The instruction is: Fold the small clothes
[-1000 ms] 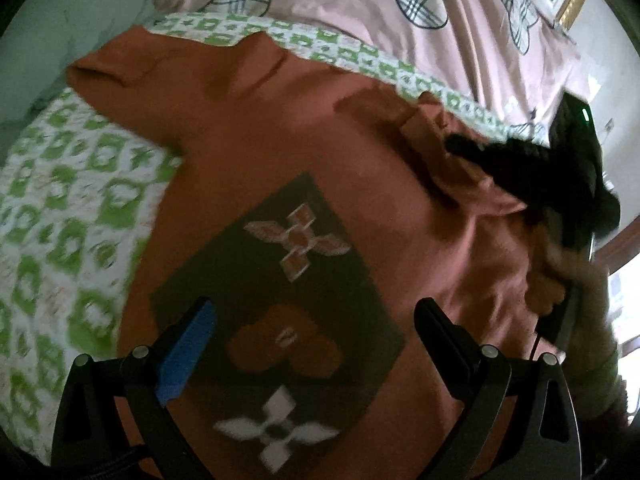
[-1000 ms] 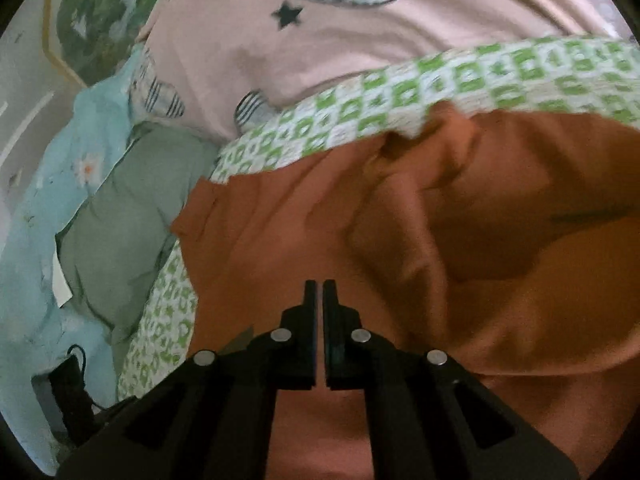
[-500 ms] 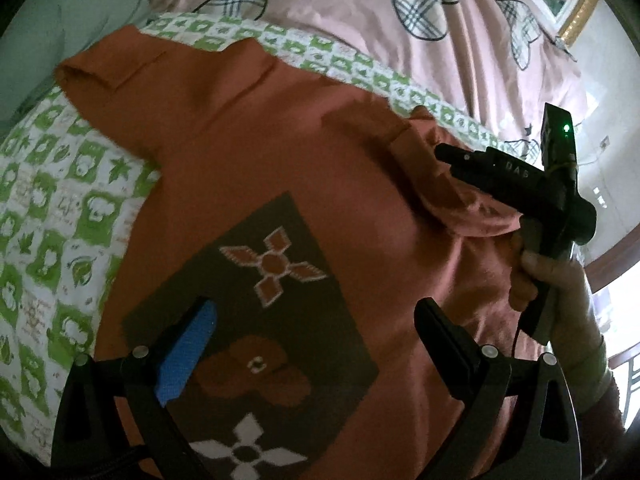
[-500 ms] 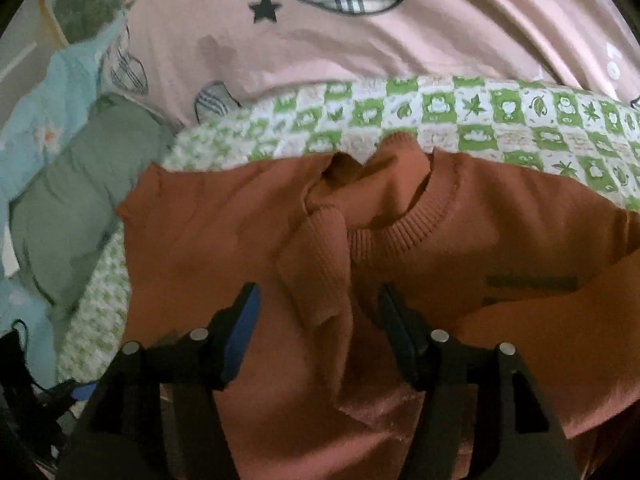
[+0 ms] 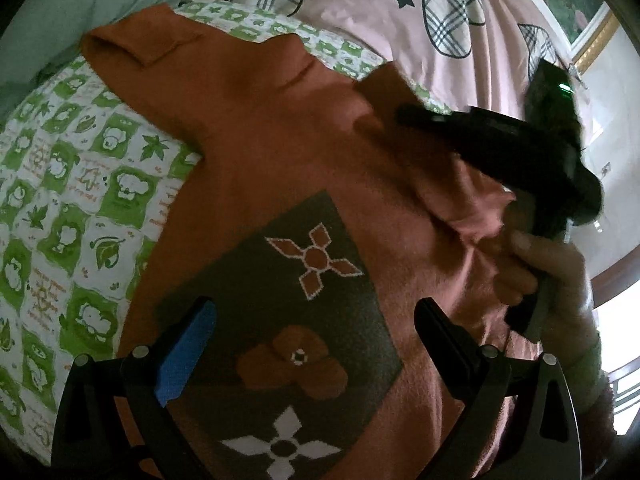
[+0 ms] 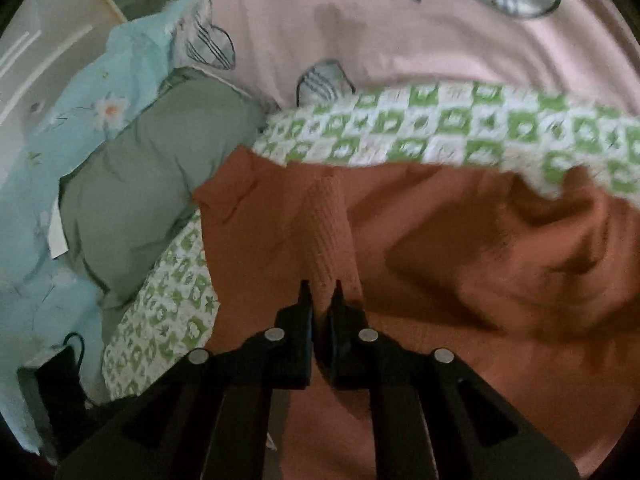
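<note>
**Right gripper has the cuff, left waits wide**

Your right gripper (image 6: 320, 292) is pinching the ribbed cuff (image 6: 330, 232) of the orange sweater (image 5: 280, 152), and that's a sensible hold: the thick knit end gives you control of the whole sleeve for carrying it across the body. The sweater lies front-up on the green checked blanket (image 5: 72, 200), patterned panel (image 5: 296, 320) showing, far sleeve (image 5: 132, 46) spread flat. Your left gripper (image 5: 316, 344) hovers spread wide above that panel, gripping nothing, well placed to pin the chest while the sleeve folds. Pink bedding (image 6: 400, 40) lies beyond.
</note>
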